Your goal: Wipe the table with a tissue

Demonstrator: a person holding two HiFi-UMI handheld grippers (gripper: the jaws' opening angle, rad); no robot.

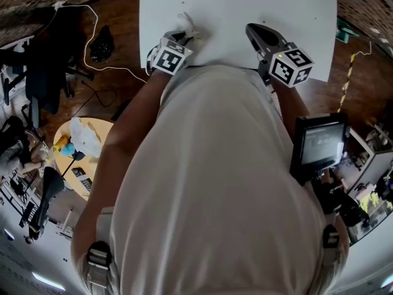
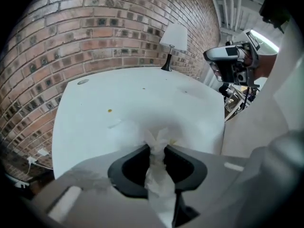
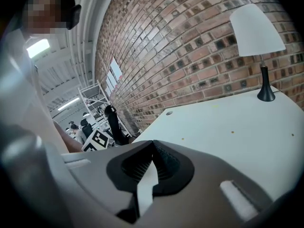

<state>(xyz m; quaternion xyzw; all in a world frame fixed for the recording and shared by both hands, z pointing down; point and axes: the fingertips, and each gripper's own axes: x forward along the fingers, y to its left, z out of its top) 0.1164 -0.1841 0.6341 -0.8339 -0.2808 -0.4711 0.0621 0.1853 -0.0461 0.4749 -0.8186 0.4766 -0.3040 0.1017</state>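
A crumpled white tissue (image 2: 156, 139) is pinched between the jaws of my left gripper (image 2: 156, 149), its loose end sticking out over the white table (image 2: 95, 122). In the head view the left gripper (image 1: 178, 40) sits at the table's near edge on the left, with the tissue (image 1: 186, 23) against the tabletop (image 1: 239, 11). A small yellowish spot (image 2: 109, 110) marks the surface ahead of it. My right gripper (image 1: 256, 34) hovers over the near edge on the right. Its jaws (image 3: 153, 145) meet at the tips with nothing between them.
A lamp with a white shade (image 2: 174, 36) stands at the table's far edge by the brick wall (image 2: 95, 27); it also shows in the right gripper view (image 3: 256, 32). A round wooden side table (image 1: 80, 155) and cables lie left on the floor. A monitor (image 1: 319, 143) stands right.
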